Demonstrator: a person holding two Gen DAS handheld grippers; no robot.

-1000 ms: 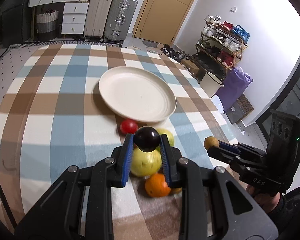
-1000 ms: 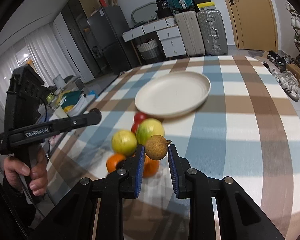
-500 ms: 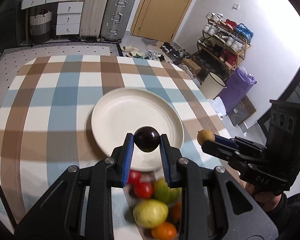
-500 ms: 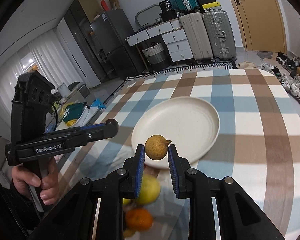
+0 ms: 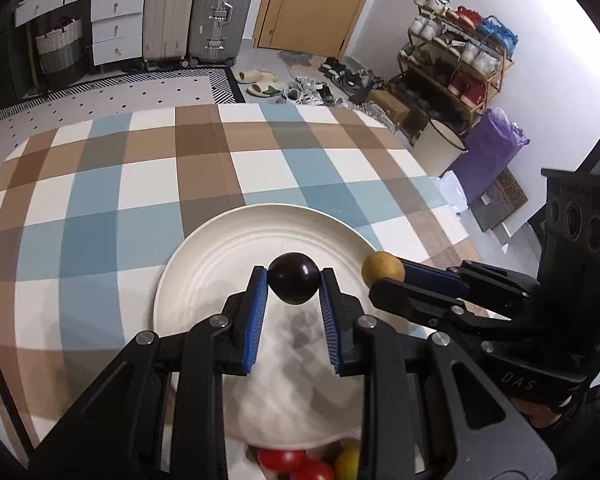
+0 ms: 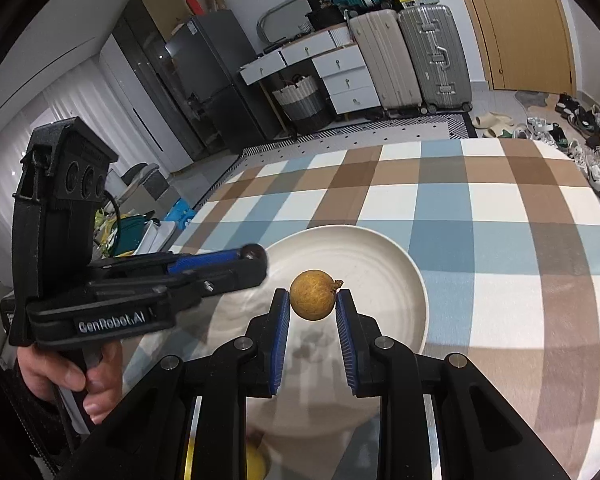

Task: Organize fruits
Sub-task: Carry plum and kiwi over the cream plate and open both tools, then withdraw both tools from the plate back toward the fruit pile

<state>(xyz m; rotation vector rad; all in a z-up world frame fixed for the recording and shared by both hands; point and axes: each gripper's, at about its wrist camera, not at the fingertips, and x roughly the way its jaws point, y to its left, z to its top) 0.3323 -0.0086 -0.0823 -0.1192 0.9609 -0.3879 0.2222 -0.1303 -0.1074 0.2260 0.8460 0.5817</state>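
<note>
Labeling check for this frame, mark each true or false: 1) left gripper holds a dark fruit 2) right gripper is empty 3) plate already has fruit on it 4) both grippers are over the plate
1) Left gripper holds a dark fruit: true.
2) Right gripper is empty: false, it is shut on a small brown fruit.
3) Plate already has fruit on it: false, nothing lies on its visible surface; red and yellow fruits sit beside its near rim.
4) Both grippers are over the plate: true.

Glossy dark plum (image 5: 293, 283), rough tan fruit (image 6: 313, 294), matt ridged plate (image 5: 220, 264)
</note>
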